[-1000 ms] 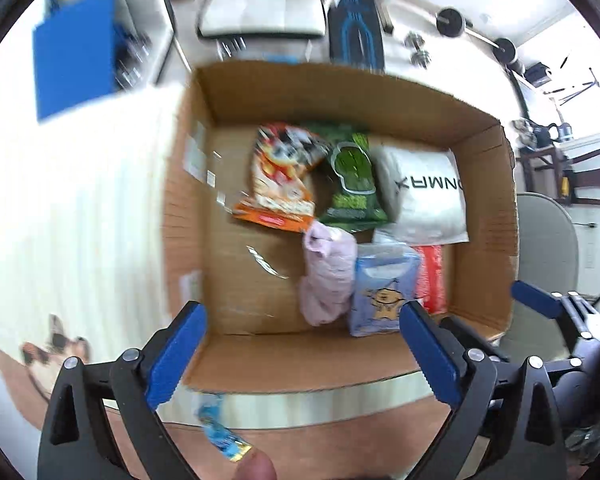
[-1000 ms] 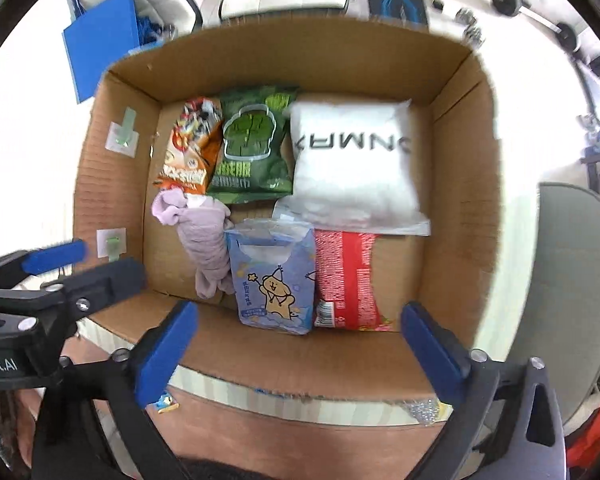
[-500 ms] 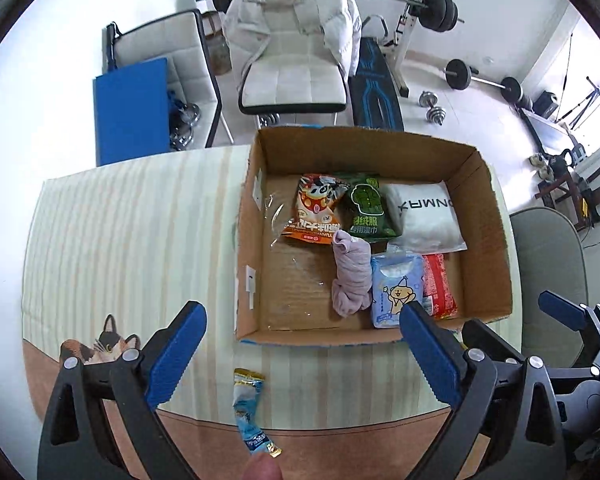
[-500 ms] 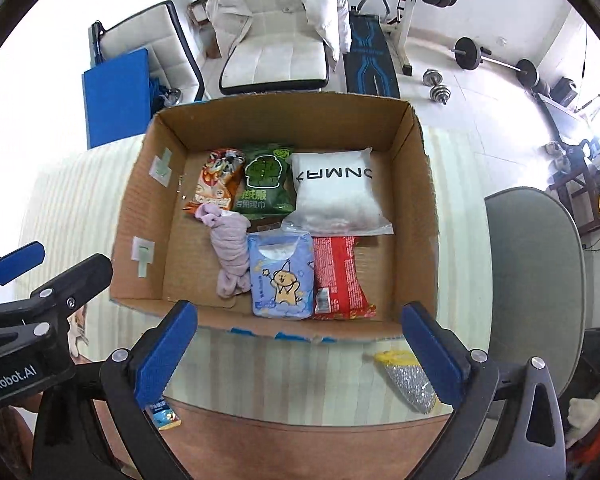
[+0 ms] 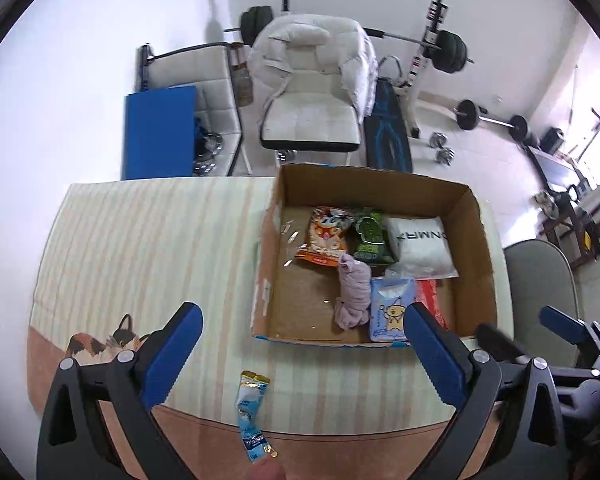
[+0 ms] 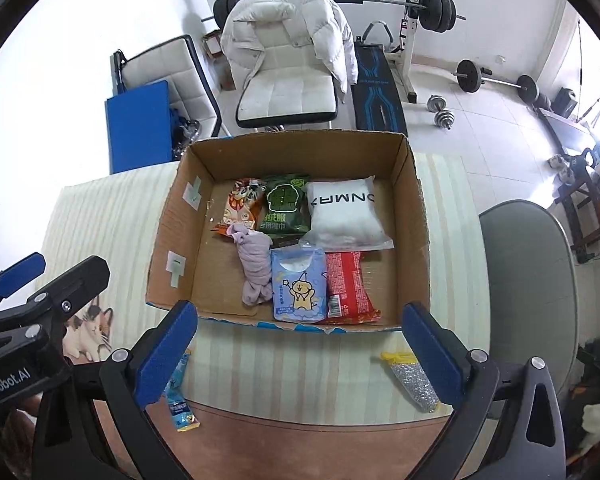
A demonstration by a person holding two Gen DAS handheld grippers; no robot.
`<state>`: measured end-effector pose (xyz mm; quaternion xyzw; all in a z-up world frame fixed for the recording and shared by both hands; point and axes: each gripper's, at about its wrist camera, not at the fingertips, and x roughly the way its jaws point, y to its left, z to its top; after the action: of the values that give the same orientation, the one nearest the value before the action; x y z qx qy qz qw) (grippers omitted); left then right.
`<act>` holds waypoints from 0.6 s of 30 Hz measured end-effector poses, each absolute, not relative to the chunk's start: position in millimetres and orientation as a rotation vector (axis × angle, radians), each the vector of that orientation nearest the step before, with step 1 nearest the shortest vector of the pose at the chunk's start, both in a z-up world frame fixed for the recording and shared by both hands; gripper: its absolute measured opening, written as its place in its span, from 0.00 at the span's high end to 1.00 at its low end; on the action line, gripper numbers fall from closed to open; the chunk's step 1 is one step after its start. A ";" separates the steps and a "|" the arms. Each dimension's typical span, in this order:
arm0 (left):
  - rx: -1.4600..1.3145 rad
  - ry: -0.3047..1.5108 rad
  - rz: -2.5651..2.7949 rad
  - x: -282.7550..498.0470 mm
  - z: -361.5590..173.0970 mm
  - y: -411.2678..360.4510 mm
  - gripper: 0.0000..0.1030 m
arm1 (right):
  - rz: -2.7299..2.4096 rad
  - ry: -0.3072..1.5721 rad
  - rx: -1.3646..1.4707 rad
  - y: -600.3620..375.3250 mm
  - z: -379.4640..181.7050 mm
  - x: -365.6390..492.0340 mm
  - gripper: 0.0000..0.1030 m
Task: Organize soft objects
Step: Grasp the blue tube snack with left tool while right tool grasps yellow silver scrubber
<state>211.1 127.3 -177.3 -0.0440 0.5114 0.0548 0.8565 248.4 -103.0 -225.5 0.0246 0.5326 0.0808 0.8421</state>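
An open cardboard box [image 6: 414, 216] [image 5: 480, 236] stands on the striped table. It holds an orange snack bag [image 6: 240, 206], a green pack [image 6: 286, 208], a white pillow pack [image 6: 346, 214], a pink cloth roll [image 6: 256, 266] [image 5: 354, 292], a blue tissue pack [image 6: 298, 286] and a red pack [image 6: 346, 286]. A blue sachet [image 5: 252, 412] [image 6: 178, 396] and a silver glitter pouch [image 6: 410, 378] lie on the table in front of the box. My left gripper [image 5: 300, 354] and right gripper [image 6: 300, 354] are both open, empty, raised above the table's near edge.
The tablecloth shows a cat picture [image 5: 100, 346] at the near left. Behind the table stand a white chair with a padded jacket [image 6: 288, 60], a blue panel [image 6: 140, 124] and weights [image 6: 440, 112]. A grey chair [image 6: 528, 280] stands to the right.
Both grippers have pulled up and back from just over the box, so the whole box, table and room now show. Both stay open and empty.
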 end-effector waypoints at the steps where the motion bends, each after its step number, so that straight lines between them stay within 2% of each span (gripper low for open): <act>1: -0.097 1.075 0.142 207.3 -180.8 129.2 0.00 | 0.164 1.119 0.060 -108.6 -226.5 246.4 0.00; 6: -0.141 1.150 0.286 185.1 -231.7 136.5 0.00 | 0.100 1.190 0.073 -156.7 -257.7 237.6 0.00; 12: -0.169 1.406 0.308 167.5 -332.7 118.8 0.00 | 0.013 1.395 -0.056 -209.7 -350.3 240.9 0.00; 18: -0.134 1.508 0.333 154.9 -383.0 103.6 0.00 | 0.038 1.529 -0.125 -224.6 -425.0 244.9 0.00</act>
<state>154.9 103.6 -383.0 -0.0604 0.6807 0.1502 0.7145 244.9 -224.6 -425.0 -0.0565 0.6918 0.0174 0.7197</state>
